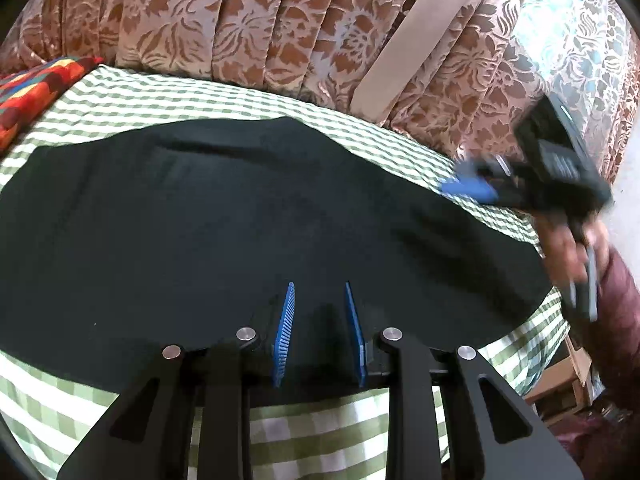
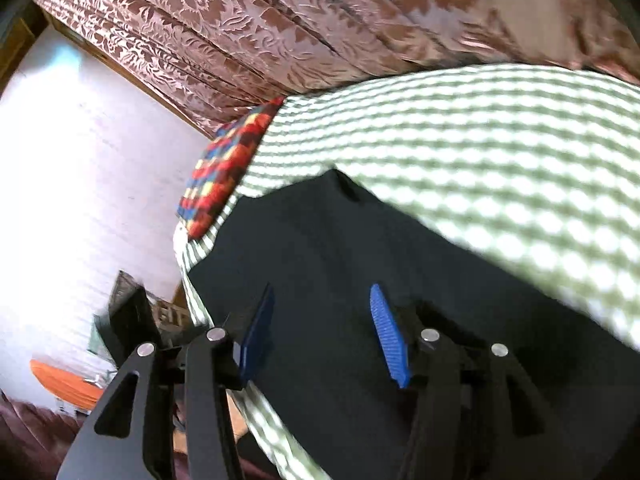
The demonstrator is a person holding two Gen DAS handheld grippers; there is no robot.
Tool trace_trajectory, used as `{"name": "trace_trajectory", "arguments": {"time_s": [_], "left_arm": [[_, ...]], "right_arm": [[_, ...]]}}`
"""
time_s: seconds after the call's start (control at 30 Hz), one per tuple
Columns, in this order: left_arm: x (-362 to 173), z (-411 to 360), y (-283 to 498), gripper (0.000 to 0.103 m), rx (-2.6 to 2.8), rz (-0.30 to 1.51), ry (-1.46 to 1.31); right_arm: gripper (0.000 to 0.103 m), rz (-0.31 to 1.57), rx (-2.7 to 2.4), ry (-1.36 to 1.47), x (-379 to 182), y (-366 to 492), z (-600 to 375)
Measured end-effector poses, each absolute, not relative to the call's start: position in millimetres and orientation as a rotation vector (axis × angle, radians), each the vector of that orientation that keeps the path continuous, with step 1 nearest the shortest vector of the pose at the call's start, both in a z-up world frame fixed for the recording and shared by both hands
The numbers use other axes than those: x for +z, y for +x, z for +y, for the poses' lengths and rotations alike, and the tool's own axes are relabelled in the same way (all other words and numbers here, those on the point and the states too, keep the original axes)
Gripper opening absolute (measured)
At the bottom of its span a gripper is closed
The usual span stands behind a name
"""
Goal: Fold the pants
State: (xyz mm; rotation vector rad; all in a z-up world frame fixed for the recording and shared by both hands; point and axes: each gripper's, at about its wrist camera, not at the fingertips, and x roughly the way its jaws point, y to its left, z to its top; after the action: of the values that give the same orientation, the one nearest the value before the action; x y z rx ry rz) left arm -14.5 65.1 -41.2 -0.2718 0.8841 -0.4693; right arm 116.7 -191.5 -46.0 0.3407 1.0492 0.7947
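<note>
Two ribbed blue pads on the left gripper (image 1: 320,292) stand parted with nothing between them, poised over the near edge of the pants (image 1: 240,216). Dark, smooth and matte, the pants lie spread flat on a green-and-white checked sheet (image 1: 120,92). At the right, the right gripper (image 1: 466,184) is blurred; its own view shows the fingers wide apart over the cloth, gripping nothing. Far left lies a bright patchwork pillow (image 1: 28,92); beyond hang pleated floral curtains (image 1: 248,24).
</note>
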Motion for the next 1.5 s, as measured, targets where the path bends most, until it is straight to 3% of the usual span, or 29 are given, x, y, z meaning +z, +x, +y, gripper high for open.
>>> {"name": "trace_trajectory", "arguments": {"time_s": [0.3,0.47,0.63,0.9,0.93,1.0,1.1,1.33,1.4,1.47,1.5], "left_arm": [[-52.8,77.3,-9.3,0.024,-0.453,0.906,-0.314],[-61.3,77.5,-7.7,0.024,-0.452,0.922,-0.334],[-64.6,76.0,-6.0,0.024,-0.461,0.932,-0.333],[-69.1,76.0,-4.8,0.024,-0.456,0.94,-0.353],[-69.6,76.3,-4.8,0.024,-0.457,0.94,-0.355],[-70.7,76.9,-4.5,0.024,-0.456,0.942,-0.357],[-74.9,75.7,-3.3,0.024,-0.439,0.959,-0.355],[-78.7,78.5,1.3,0.024,-0.433,0.98,-0.392],[-76.7,81.7,2.9,0.024,-0.438,0.982,-0.415],[-72.7,86.4,5.0,0.024,-0.446,0.979,-0.427],[-69.1,90.0,6.5,0.024,-0.442,0.97,-0.437]], "right_arm": [[0.05,1.18,0.834,0.292,-74.9,211.7,-123.8],[0.045,1.16,0.935,0.162,-78.2,194.8,-98.8],[0.056,1.186,1.0,0.061,-90.9,179.9,-91.5],[0.071,1.249,1.001,0.311,-108.7,227.4,-95.0],[0.071,1.245,0.985,0.325,-109.0,231.0,-94.7],[0.048,1.191,0.946,0.393,-103.5,240.1,-97.3],[0.035,1.099,0.898,0.578,-97.3,255.1,-116.1],[0.033,1.205,0.803,0.644,-140.2,274.3,-121.4],[0.045,1.201,0.833,0.635,-130.9,271.6,-124.4],[0.049,1.185,0.856,0.601,-117.0,264.0,-127.9],[0.064,1.159,0.842,0.573,-107.0,260.1,-131.8]]}}
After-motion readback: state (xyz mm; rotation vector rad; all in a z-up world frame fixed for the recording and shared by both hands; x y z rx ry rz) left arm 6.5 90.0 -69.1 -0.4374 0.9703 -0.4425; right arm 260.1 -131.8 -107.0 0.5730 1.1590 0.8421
